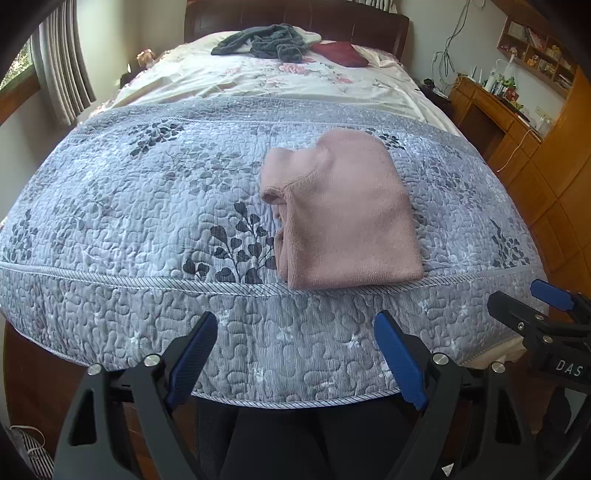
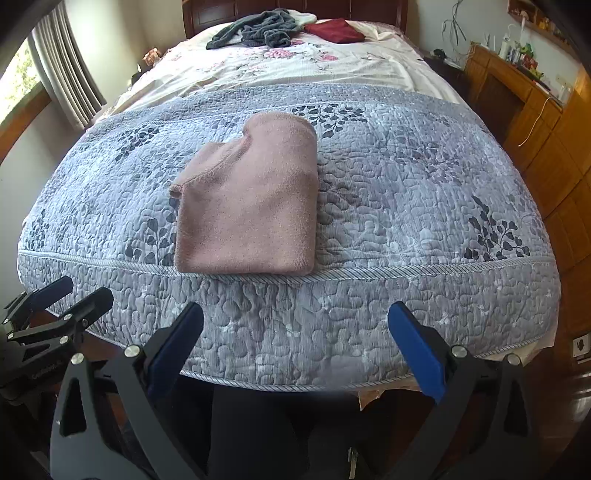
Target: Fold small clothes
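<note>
the pink garment [image 2: 247, 206] lies folded into a compact block on the grey quilt [image 2: 406, 206], near the quilt's front edge. left gripper [image 1: 295, 354] and right gripper [image 2: 295, 347] hang short of that edge, fingers spread, holding nothing. judged: this piece is done; a grey garment [image 2: 258, 29] and a dark red garment [image 2: 336, 29] at the far end, well apart from the quilt, remain.

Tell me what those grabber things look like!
Each one has two black arms with silver bolts and flat blue pads. The left gripper and right gripper match. White letters "DAS" mark the right one's body, seen in the left wrist view.
</note>
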`<state>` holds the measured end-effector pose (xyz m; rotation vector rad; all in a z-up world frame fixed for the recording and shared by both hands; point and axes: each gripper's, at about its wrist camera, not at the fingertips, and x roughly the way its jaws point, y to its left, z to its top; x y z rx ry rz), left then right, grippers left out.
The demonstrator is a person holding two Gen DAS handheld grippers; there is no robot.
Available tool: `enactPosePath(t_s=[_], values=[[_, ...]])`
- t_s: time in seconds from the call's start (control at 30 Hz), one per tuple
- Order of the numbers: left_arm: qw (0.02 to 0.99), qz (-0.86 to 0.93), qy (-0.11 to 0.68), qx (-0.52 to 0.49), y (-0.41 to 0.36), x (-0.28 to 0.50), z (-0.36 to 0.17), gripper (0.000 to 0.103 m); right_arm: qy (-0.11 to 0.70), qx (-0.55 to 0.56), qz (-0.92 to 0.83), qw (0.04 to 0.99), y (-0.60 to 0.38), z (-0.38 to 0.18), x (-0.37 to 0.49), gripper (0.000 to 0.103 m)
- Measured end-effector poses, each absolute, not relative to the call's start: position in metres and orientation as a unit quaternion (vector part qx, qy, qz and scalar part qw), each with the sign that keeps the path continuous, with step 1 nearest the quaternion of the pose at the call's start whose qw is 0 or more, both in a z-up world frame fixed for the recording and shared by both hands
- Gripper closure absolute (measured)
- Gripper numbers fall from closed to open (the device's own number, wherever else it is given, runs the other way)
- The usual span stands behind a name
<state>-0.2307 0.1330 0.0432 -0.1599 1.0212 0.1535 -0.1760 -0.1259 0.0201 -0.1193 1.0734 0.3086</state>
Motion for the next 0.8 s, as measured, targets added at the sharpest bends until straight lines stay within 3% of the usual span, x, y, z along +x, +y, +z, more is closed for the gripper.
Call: enactPosePath(t_s=[0.8], values=[[0.868, 0.096, 0.485, -0.034, 0.121, -0.227, 0.047, 0.016, 0.508, -0.066, 0.123, 0.85, -0.13, 0.024, -0.17, 0.003]])
